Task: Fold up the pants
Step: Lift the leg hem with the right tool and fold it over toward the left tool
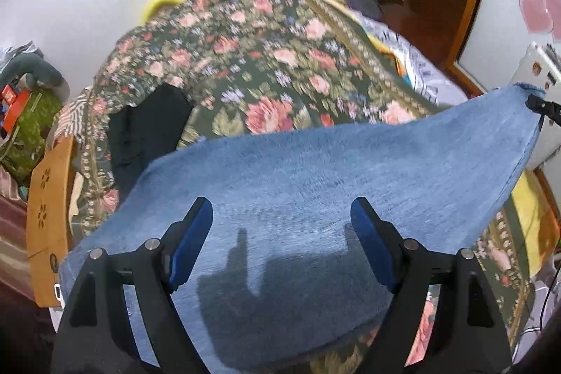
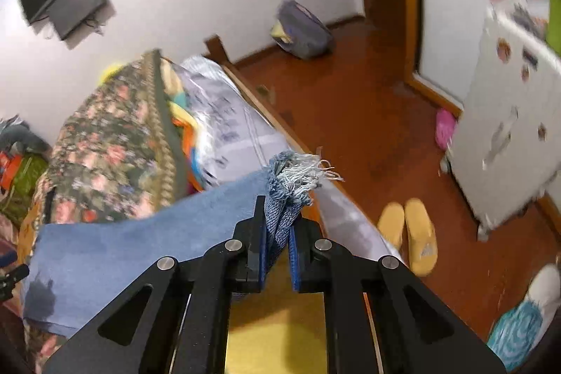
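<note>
1. Blue jeans lie over the floral bedspread, long axis running from the near bed edge out toward the frayed hem, which is lifted off the bedspread's side.
2. Right gripper is clenched on that hem.
3. Left gripper hovers above the denim, fingers spread, grasping nothing.
4. Waistband end is hidden; the picture is motion-blurred.

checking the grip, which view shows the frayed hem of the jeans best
The right wrist view: the frayed hem sits pinched in the right tongs, threads visible. The left wrist view shows it only as a distant corner.
</note>
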`<action>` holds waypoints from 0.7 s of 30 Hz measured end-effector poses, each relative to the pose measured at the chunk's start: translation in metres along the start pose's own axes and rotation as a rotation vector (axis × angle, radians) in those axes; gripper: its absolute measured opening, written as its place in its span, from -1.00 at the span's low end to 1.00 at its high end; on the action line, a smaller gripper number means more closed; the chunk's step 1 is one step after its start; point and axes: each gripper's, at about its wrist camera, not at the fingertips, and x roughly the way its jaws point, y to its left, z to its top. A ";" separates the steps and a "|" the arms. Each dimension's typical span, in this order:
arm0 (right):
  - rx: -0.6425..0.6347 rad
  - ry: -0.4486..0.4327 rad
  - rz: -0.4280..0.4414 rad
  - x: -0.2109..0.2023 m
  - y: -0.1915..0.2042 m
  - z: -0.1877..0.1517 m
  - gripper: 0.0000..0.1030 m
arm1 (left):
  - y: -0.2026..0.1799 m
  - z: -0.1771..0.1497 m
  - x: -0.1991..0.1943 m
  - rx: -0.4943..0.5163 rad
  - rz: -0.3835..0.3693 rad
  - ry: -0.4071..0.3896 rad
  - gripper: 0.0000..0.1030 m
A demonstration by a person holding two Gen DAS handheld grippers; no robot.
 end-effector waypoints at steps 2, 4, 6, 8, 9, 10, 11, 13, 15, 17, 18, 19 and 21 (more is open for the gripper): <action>-0.008 -0.039 0.046 -0.015 0.014 0.011 -0.83 | 0.009 0.000 -0.015 -0.027 -0.003 -0.033 0.58; -0.027 -0.075 0.096 -0.030 0.032 0.023 -0.83 | 0.018 -0.001 -0.026 -0.052 -0.006 -0.058 0.58; -0.063 -0.109 0.142 -0.043 0.055 0.033 -0.83 | 0.028 -0.002 -0.040 -0.082 -0.011 -0.086 0.58; -0.096 -0.132 0.184 -0.053 0.077 0.039 -0.83 | 0.040 -0.006 -0.052 -0.109 -0.012 -0.113 0.58; -0.116 -0.144 0.210 -0.059 0.091 0.041 -0.83 | 0.044 -0.007 -0.056 -0.118 -0.010 -0.121 0.58; -0.131 -0.150 0.233 -0.062 0.103 0.042 -0.83 | 0.049 -0.009 -0.061 -0.128 -0.008 -0.129 0.58; -0.149 -0.157 0.263 -0.066 0.118 0.044 -0.83 | 0.055 -0.012 -0.065 -0.139 -0.005 -0.137 0.58; -0.174 -0.159 0.308 -0.069 0.142 0.044 -0.84 | 0.067 -0.016 -0.072 -0.159 0.003 -0.148 0.58; -0.202 -0.152 0.365 -0.069 0.170 0.041 -0.84 | 0.080 -0.023 -0.078 -0.185 0.009 -0.156 0.58; -0.219 -0.142 0.405 -0.067 0.190 0.036 -0.84 | 0.093 -0.028 -0.083 -0.212 0.013 -0.158 0.58; -0.232 -0.134 0.426 -0.065 0.203 0.033 -0.84 | 0.100 -0.032 -0.085 -0.228 0.015 -0.160 0.58; -0.243 -0.126 0.443 -0.061 0.215 0.029 -0.84 | 0.106 -0.035 -0.086 -0.240 0.017 -0.162 0.58; -0.270 -0.100 0.479 -0.055 0.236 0.019 -0.84 | 0.118 -0.042 -0.090 -0.266 0.022 -0.165 0.58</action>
